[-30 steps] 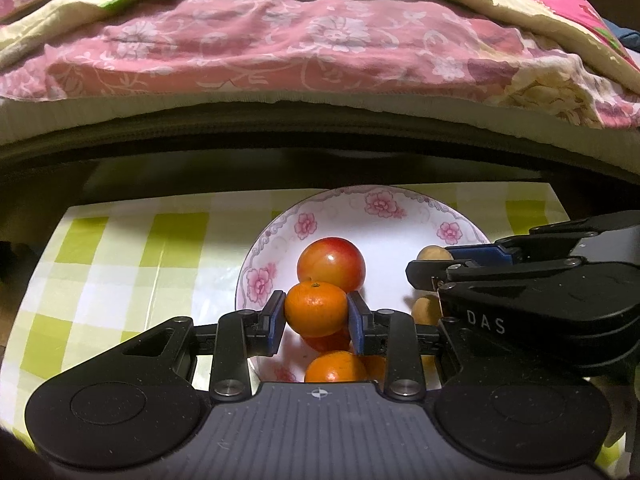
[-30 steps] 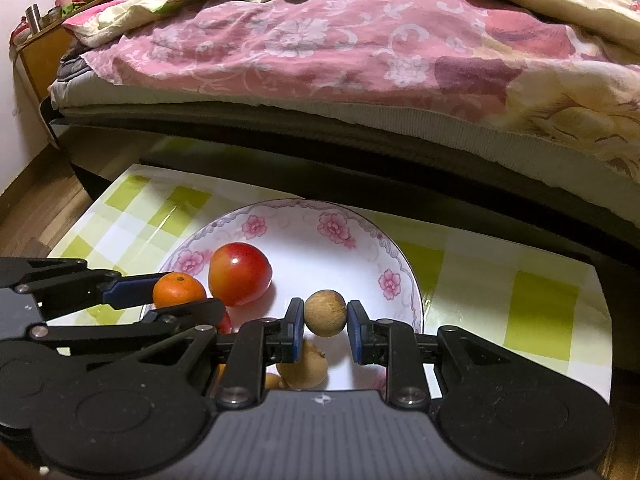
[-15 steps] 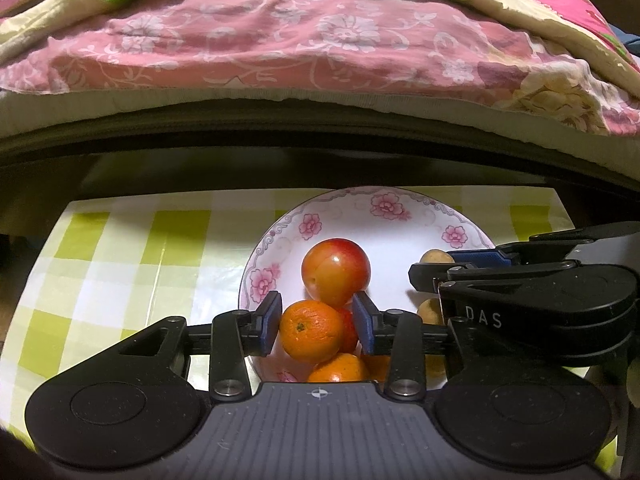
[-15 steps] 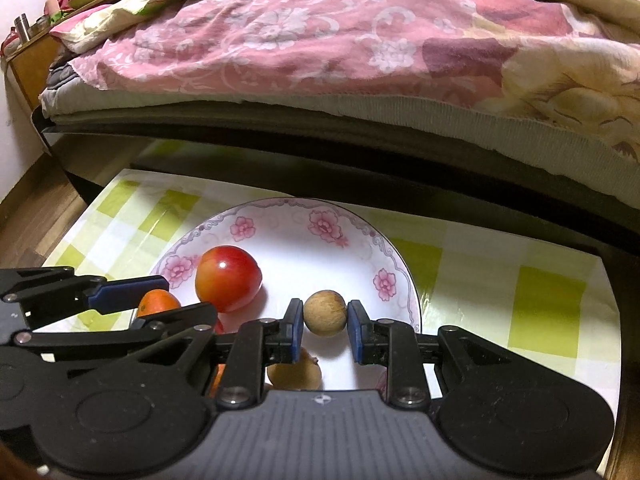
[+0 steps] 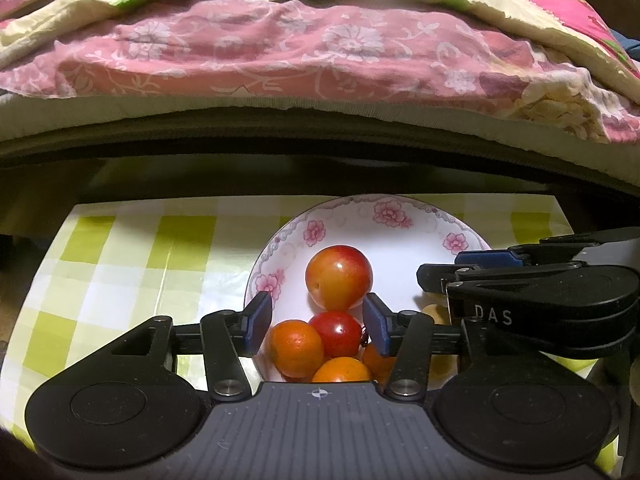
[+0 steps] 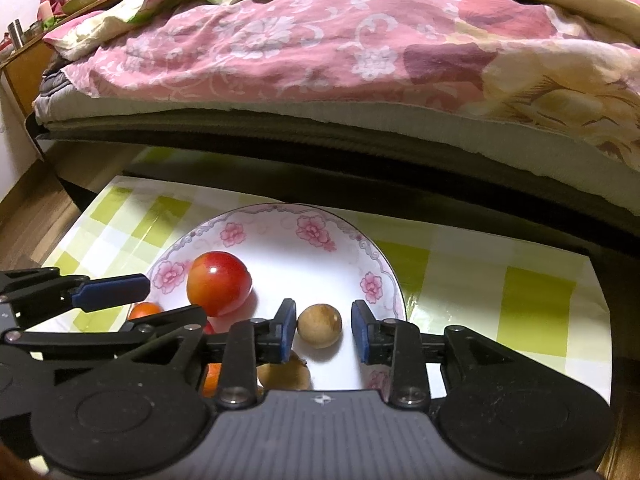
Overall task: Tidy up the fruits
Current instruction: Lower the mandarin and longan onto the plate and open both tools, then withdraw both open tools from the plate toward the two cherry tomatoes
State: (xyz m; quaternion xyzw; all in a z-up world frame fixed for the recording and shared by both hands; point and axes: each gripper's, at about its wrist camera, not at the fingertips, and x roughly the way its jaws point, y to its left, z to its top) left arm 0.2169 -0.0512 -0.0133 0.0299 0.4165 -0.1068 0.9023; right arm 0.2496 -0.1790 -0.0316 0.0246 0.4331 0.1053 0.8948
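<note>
Both grippers hang over a floral plate (image 5: pixel 360 216) on a green-checked tablecloth (image 5: pixel 120 264) beside a bed with a pink quilt (image 5: pixel 280 52). Left gripper (image 5: pixel 317 320): jaws opening, pads clear of the fruit; a small orange (image 5: pixel 295 347) lies just inside the left pad at about 8 o'clock from the gap's centre, a small red fruit (image 5: pixel 337 333) toward the right pad at 5 o'clock, and a large red-yellow fruit (image 5: pixel 338 277) sits beyond the fingertips at 12 o'clock. More oranges (image 5: pixel 340 370) crowd below, partly hidden by the gripper body. Right gripper (image 6: pixel 323 326): jaws opening, with a round tan fruit (image 6: pixel 319 325) resting on the plate between them, nearer the left pad; it appears to touch neither, though the left gap is too narrow to be sure. A second tan fruit (image 6: pixel 285 374) lies at 7 o'clock from it.
</note>
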